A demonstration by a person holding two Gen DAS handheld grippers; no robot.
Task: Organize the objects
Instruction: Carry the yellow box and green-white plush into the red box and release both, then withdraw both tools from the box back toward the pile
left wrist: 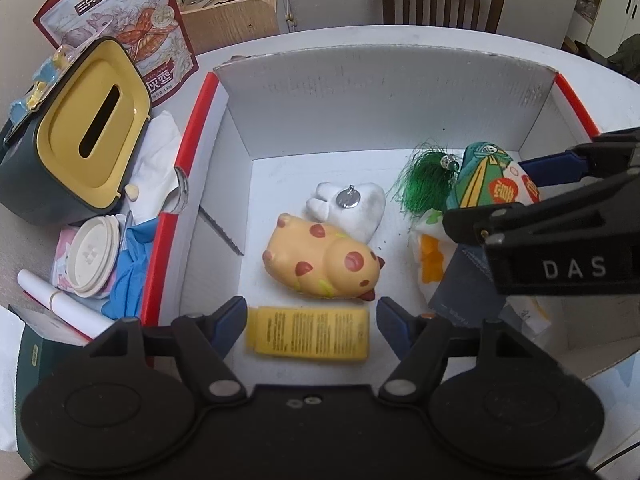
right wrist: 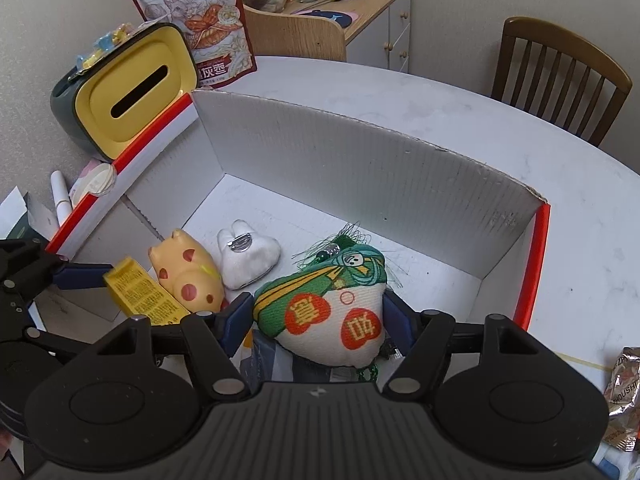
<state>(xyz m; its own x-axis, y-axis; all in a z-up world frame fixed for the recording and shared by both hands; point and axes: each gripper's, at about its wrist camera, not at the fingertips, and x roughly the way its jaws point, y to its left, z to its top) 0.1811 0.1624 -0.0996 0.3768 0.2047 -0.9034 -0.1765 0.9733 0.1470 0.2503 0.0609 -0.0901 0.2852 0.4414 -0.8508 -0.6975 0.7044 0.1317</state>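
Observation:
An open white cardboard box with red edges (left wrist: 188,128) (right wrist: 360,160) holds a yellow spotted pig toy (left wrist: 320,260) (right wrist: 188,276), a white tooth-shaped plush (left wrist: 352,208) (right wrist: 248,256), a yellow tube (left wrist: 308,332) (right wrist: 140,292) and a green-and-white cloth sachet with a green tassel (left wrist: 488,180) (right wrist: 328,312). My left gripper (left wrist: 310,328) is open, its fingers on either side of the yellow tube with gaps. My right gripper (right wrist: 320,320) is open around the sachet, its fingers close on both sides.
Left of the box stand a yellow-and-dark tissue box (left wrist: 80,128) (right wrist: 132,92), a snack bag (left wrist: 132,28) (right wrist: 200,20), a white lid (left wrist: 94,256), blue cloth (left wrist: 128,276) and paper rolls. A wooden chair (right wrist: 560,80) stands behind the table. A foil packet (right wrist: 624,392) lies at the right.

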